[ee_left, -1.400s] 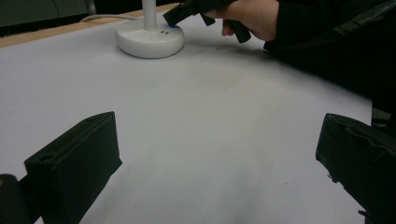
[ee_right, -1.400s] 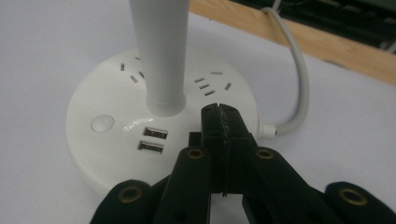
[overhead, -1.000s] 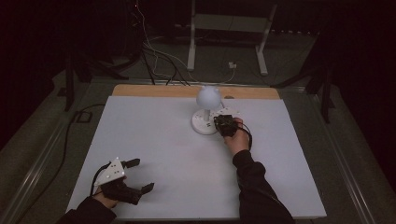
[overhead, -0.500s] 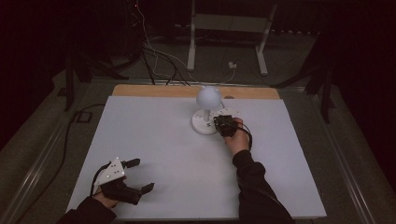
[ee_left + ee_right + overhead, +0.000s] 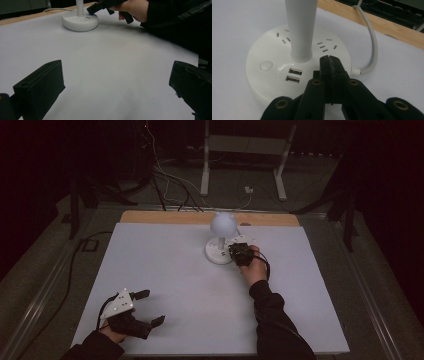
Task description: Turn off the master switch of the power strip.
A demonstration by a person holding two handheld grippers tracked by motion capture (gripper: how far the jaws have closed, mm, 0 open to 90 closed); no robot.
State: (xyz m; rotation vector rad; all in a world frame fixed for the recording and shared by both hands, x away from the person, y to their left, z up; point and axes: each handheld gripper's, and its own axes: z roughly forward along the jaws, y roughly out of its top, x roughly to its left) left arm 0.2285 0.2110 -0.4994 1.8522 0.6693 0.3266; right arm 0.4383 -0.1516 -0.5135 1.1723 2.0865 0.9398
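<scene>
White sheeting covers the table (image 5: 165, 270), with a strip of bare wood along the far edge. At the near left corner the left gripper (image 5: 145, 307) is held low over the sheet, its jaws spread wide apart with nothing between them; in the left gripper view only bare sheet is seen between the two jaws. Toward the far middle a white lamp (image 5: 223, 225) with a round base (image 5: 262, 75) is stood on the sheet. Two USB ports (image 5: 294, 75), a round button (image 5: 266, 65) and socket slots are seen on the base. A white cord (image 5: 372, 42) is led off toward the wooden edge. Just right of the stem, the right gripper (image 5: 329, 62) is pressed together, tips over the base top, gripping nothing.
</scene>
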